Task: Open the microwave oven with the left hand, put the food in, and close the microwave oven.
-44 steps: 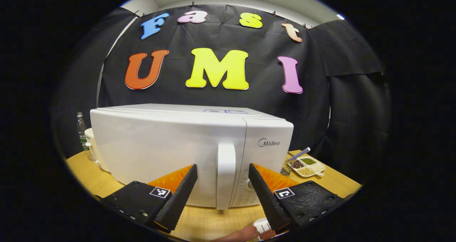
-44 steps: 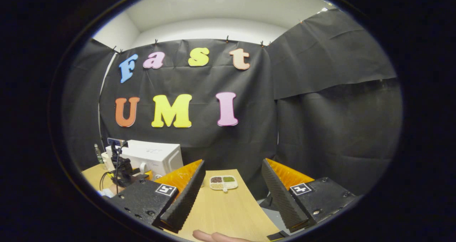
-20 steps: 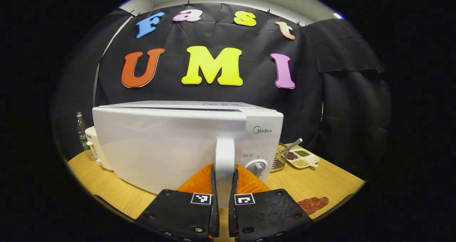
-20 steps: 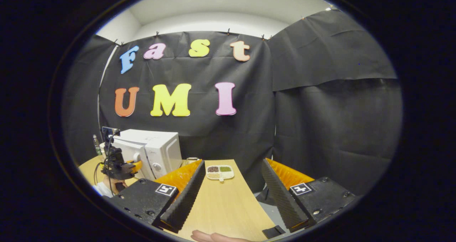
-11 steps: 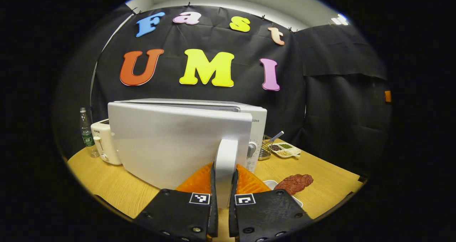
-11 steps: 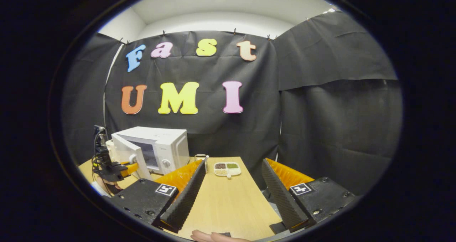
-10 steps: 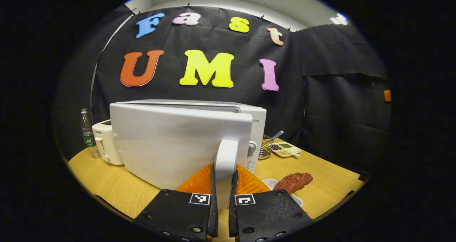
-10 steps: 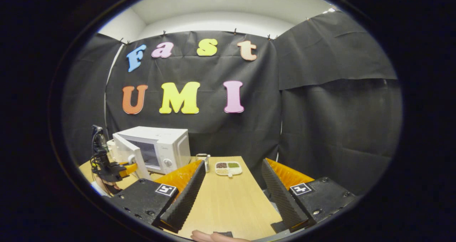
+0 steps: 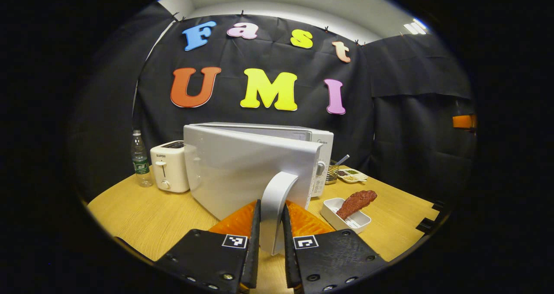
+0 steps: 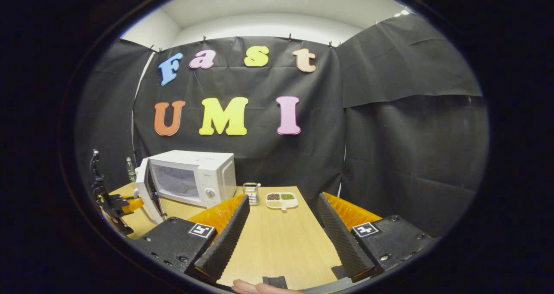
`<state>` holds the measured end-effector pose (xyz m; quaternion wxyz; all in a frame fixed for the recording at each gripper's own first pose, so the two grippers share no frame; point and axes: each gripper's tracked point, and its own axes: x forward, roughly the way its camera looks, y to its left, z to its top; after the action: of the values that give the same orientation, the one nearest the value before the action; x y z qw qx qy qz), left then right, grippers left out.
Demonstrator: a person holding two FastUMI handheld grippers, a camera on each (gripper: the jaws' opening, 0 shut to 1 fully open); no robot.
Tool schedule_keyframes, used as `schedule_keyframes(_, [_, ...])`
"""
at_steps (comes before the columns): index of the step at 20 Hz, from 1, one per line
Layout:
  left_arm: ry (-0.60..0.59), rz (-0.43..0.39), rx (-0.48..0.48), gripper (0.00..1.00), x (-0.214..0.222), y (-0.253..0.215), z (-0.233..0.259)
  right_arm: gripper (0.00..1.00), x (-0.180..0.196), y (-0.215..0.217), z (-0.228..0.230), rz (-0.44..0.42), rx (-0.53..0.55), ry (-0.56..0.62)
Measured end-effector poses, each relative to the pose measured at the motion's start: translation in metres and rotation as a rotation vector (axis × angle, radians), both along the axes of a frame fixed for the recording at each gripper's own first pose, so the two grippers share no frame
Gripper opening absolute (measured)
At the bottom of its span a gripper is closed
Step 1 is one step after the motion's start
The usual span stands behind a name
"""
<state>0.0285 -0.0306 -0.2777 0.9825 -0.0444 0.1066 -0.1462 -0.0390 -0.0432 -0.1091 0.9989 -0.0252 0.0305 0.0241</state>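
- White microwave (image 9: 318, 147) stands straight ahead of the left gripper (image 9: 268, 242), on the wooden table (image 9: 143, 216); its door (image 9: 242, 168) is swung partly open toward that gripper.
- Left gripper's two fingers (image 9: 253, 242) are clamped on the door's upright handle (image 9: 275, 207), one on each side of it.
- Food (image 9: 355, 201), a reddish-brown piece, lies in a white tray (image 9: 335, 207) on the table, ahead and to the right of the left gripper, near the microwave's front corner.
- Beyond the food, farther right, sit a wire holder (image 9: 332, 172) and a small divided dish (image 9: 350, 176) of grains.
- To the left of the door stand a toaster (image 9: 169, 166) and a bottle (image 9: 139, 157), close together.
- Right gripper (image 10: 281, 233) has its fingers wide apart with nothing between them, over bare table, well clear of the microwave.
- From the right gripper, the microwave (image 10: 207, 172) is ahead to the left with the door (image 10: 145, 190) standing out, and the left gripper (image 10: 130, 205) sits at the door's outer side.
- A fingertip (image 10: 255, 287) shows just below the right gripper.
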Motion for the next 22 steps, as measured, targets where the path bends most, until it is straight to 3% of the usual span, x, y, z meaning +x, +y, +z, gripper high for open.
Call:
schedule_keyframes(1, [-0.010, 0.025, -0.006, 0.25, -0.011, 0.018, 0.005, 1.00, -0.003, 0.004, -0.003, 0.015, 0.007, 0.012])
schedule_keyframes(2, [-0.029, 0.053, -0.009, 0.38, -0.022, 0.037, 0.012, 1.00, -0.006, 0.008, -0.005, 0.030, 0.012, 0.020])
schedule_keyframes(3, [-0.043, 0.088, -0.012, 0.51, -0.033, 0.057, 0.020, 0.92, -0.008, 0.010, -0.007, 0.040, 0.012, 0.025])
schedule_keyframes(4, [-0.056, 0.124, -0.010, 0.61, -0.043, 0.075, 0.027, 1.00, -0.009, 0.011, -0.007, 0.044, 0.010, 0.027])
schedule_keyframes(5, [-0.060, 0.161, 0.001, 0.90, -0.051, 0.092, 0.030, 1.00, -0.010, 0.013, -0.008, 0.047, 0.007, 0.027])
schedule_keyframes(6, [-0.058, 0.178, 0.007, 0.93, -0.059, 0.105, 0.034, 1.00, -0.010, 0.015, -0.007, 0.048, 0.005, 0.025])
schedule_keyframes(7, [-0.056, 0.181, 0.007, 0.93, -0.069, 0.111, 0.037, 1.00, -0.011, 0.018, -0.006, 0.049, 0.005, 0.025])
schedule_keyframes(8, [-0.060, 0.195, 0.009, 0.93, -0.074, 0.118, 0.042, 0.91, -0.012, 0.022, -0.005, 0.052, 0.006, 0.024])
schedule_keyframes(12, [-0.069, 0.214, 0.020, 0.93, -0.096, 0.137, 0.056, 0.91, -0.014, 0.034, 0.000, 0.065, -0.005, 0.013])
schedule_keyframes(13, [-0.074, 0.216, 0.012, 0.93, -0.099, 0.139, 0.061, 1.00, -0.013, 0.037, -0.001, 0.069, -0.008, 0.014])
schedule_keyframes(15, [-0.077, 0.221, 0.001, 0.93, -0.104, 0.140, 0.068, 1.00, -0.008, 0.043, -0.001, 0.082, -0.017, 0.017])
schedule_keyframes(18, [-0.089, 0.250, 0.032, 0.93, -0.109, 0.146, 0.081, 1.00, 0.013, 0.054, -0.002, 0.109, -0.042, 0.038])
schedule_keyframes(19, [-0.099, 0.258, 0.038, 0.93, -0.108, 0.146, 0.088, 0.91, 0.023, 0.059, -0.004, 0.124, -0.042, 0.050])
schedule_keyframes(20, [-0.097, 0.273, 0.040, 0.93, -0.107, 0.145, 0.095, 1.00, 0.033, 0.063, -0.007, 0.141, -0.036, 0.065])
schedule_keyframes(21, [-0.107, 0.298, 0.037, 0.93, -0.106, 0.146, 0.104, 1.00, 0.044, 0.069, -0.012, 0.161, -0.030, 0.089])
schedule_keyframes(22, [-0.136, 0.323, 0.027, 0.93, -0.104, 0.146, 0.119, 0.91, 0.056, 0.073, -0.018, 0.178, -0.026, 0.118])
